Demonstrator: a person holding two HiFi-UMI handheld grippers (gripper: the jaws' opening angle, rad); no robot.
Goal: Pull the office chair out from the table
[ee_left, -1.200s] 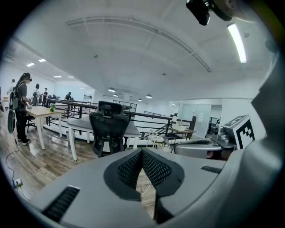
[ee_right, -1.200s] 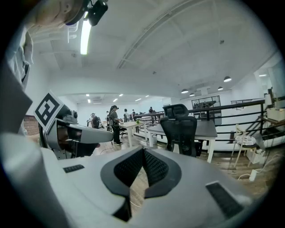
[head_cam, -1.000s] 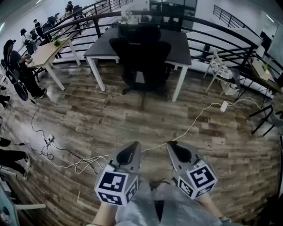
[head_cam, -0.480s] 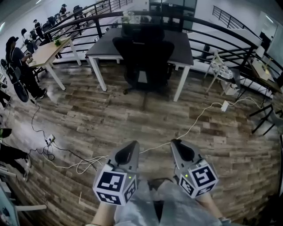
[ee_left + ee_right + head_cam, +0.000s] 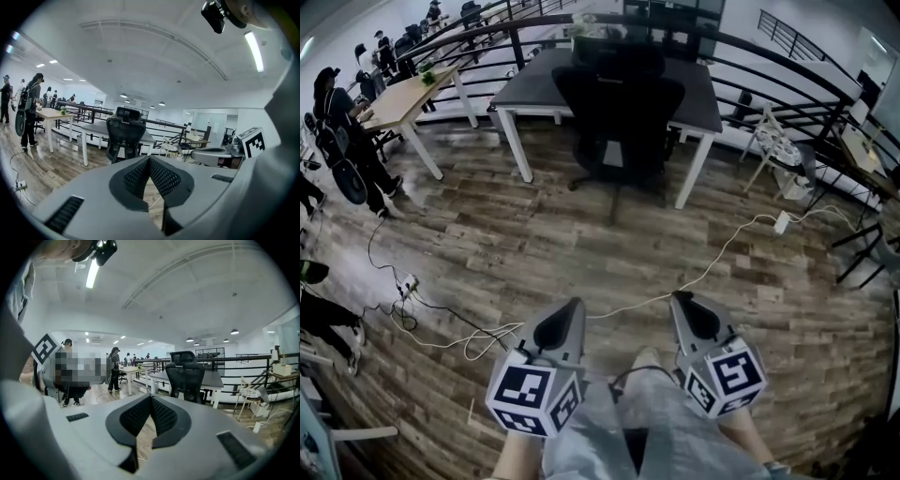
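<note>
**Station status: chair at table, both grippers closed and empty**

One chair [image 5: 619,112] is standing at the upper centre of the head view. It is sitting pushed in at the near edge of one dark table [image 5: 525,89], with its backrest facing the viewer.

Two grippers are showing at the bottom of the frame, well apart from the chair. The left gripper [image 5: 574,304] is lying at lower left of centre and the right gripper [image 5: 680,297] at lower right of centre. Both are pointing up-frame toward the chair. In each gripper view the jaws are meeting at the tips with nothing between them. Each gripper is carrying one marker cube [image 5: 527,398].

One wooden table [image 5: 394,105] is standing at the upper left, with one person [image 5: 342,131] beside it. Further figures behind are too small to count. One white cable [image 5: 712,262] is running across the floor from the right toward lower left of centre. One power strip [image 5: 406,284] is lying at the left. A black railing [image 5: 769,80] is curving behind the dark table.
</note>
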